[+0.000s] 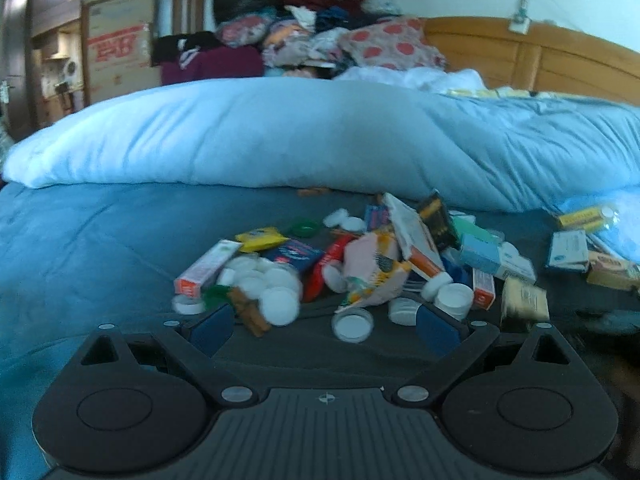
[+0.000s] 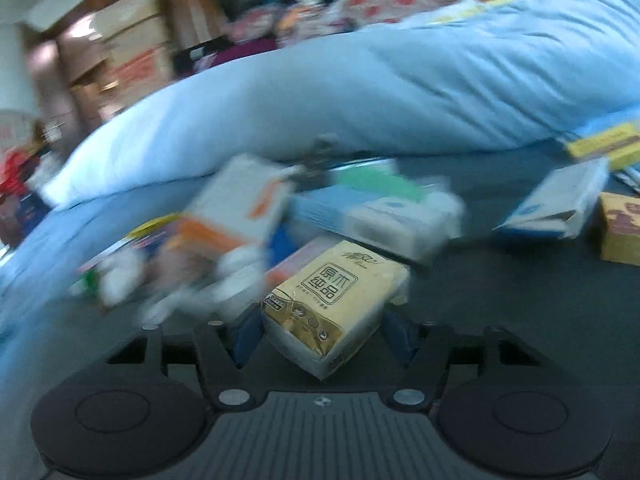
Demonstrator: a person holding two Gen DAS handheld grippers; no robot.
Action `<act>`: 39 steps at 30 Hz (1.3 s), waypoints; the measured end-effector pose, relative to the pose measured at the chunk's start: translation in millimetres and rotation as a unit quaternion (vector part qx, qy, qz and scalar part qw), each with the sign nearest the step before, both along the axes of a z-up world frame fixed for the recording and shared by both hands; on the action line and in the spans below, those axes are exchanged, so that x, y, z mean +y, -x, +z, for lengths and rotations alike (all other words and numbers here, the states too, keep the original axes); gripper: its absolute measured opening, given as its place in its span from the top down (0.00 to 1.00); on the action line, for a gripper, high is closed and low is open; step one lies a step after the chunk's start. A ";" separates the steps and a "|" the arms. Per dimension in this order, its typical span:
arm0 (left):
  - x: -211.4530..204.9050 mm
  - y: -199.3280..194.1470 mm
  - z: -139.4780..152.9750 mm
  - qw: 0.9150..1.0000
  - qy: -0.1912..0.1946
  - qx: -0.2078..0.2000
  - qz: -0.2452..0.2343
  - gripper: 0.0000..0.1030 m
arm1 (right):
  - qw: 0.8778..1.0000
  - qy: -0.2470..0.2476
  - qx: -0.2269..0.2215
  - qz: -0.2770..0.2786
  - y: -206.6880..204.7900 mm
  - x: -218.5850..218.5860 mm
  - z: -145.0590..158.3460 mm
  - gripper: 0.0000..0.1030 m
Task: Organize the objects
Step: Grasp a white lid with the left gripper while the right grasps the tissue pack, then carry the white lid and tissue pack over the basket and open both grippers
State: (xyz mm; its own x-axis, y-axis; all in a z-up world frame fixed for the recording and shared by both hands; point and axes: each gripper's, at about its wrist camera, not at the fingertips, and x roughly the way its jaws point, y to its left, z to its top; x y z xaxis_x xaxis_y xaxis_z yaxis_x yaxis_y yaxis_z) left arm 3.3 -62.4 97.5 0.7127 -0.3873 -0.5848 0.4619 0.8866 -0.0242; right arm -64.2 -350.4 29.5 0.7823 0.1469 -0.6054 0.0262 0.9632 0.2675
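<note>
Bedding point(image 1: 100, 248) bears one pile; right fingers point(image 2: 322, 330) clasp one tissue pack point(image 2: 336, 300), left fingers point(image 1: 324, 326) gape empty.

My right gripper point(image 2: 322, 334) is matt black plastic with ribbed top and blue pads, closed on a tissue pack point(image 2: 336, 304) in glossy tan film. My left gripper point(image 1: 324, 326) has the same matt plastic. Ahead lie smooth white plastic caps point(image 1: 264, 280), printed cardboard boxes point(image 1: 416, 236), soft quilted cloth duvet point(image 1: 280, 136), and far right a varnished wooden headboard point(image 1: 540, 60).
</note>
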 end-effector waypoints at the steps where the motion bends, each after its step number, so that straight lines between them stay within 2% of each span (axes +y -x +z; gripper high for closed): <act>1: -4.9 -3.7 -7.3 1.000 0.001 0.000 -0.007 0.05 | 1.000 0.012 0.004 0.020 7.6 7.3 -0.4 0.34; 3: -16.3 -14.7 -24.1 1.000 0.007 0.006 -0.018 0.07 | 0.998 0.047 0.013 0.032 18.5 18.1 -8.1 0.28; 5: -29.3 -29.2 -45.6 1.000 0.006 0.016 -0.017 0.10 | 0.997 0.057 0.024 0.034 19.8 21.3 -10.4 0.25; 7: -39.9 -43.0 -68.4 0.999 0.002 0.029 -0.016 0.15 | 0.998 0.048 0.013 0.030 21.4 18.7 -8.2 0.20; 9: -48.1 -53.0 -87.0 0.999 0.000 0.039 -0.015 0.20 | 0.999 0.037 0.017 0.023 22.1 15.6 -7.1 0.19; 12: -59.9 -62.1 -104.3 1.000 -0.010 0.022 -0.008 0.21 | 0.999 0.011 0.033 0.001 14.6 8.9 -12.4 0.19; 14: -66.1 -68.3 -112.6 1.000 -0.012 0.023 -0.007 0.22 | 0.999 0.014 0.038 0.002 7.0 11.6 -18.3 0.18; 18: -73.2 -71.5 -118.4 0.999 -0.022 0.029 -0.016 0.34 | 0.999 0.041 0.034 0.011 3.6 23.7 -22.8 0.24; 19: -75.2 -70.6 -117.2 0.999 -0.024 0.027 -0.020 0.42 | 0.998 0.049 0.031 0.009 4.0 25.7 -23.6 0.28; 20: -76.9 -69.0 -116.3 0.999 -0.027 0.024 -0.025 0.54 | 0.998 0.054 0.028 0.010 4.6 26.9 -24.2 0.29; 21: -78.0 -66.1 -114.6 0.999 -0.031 0.020 -0.031 0.61 | 0.998 0.054 0.026 0.009 4.9 26.7 -23.8 0.31; 23: -79.3 -60.0 -111.9 0.999 -0.037 0.012 -0.034 0.61 | 0.999 0.047 0.022 0.006 6.7 23.0 -21.6 0.36; 26: -71.6 -51.2 -104.1 0.999 -0.025 0.015 -0.020 0.61 | 0.999 0.037 0.012 0.006 10.3 20.4 -15.8 0.38; 31: -36.2 -21.4 -62.6 1.000 0.002 -0.005 0.023 0.61 | 0.999 0.042 -0.022 0.026 16.6 31.1 7.1 0.40; 35: 16.5 -4.5 -13.6 0.995 0.024 -0.033 0.086 0.61 | 0.996 0.047 -0.056 0.059 18.1 61.3 40.9 0.40; 39: 91.8 13.1 41.1 0.981 0.040 -0.072 0.179 0.61 | 0.987 0.045 -0.101 0.117 10.7 112.6 83.0 0.40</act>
State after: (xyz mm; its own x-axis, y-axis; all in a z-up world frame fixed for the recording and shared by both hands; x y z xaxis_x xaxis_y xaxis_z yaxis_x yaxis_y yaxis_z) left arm -9.8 29.4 138.6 0.8840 -0.1383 -0.4465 0.1261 0.9904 -0.0571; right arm -74.9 -237.8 112.6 0.8396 0.2901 -0.4593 -0.2442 0.9568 0.1580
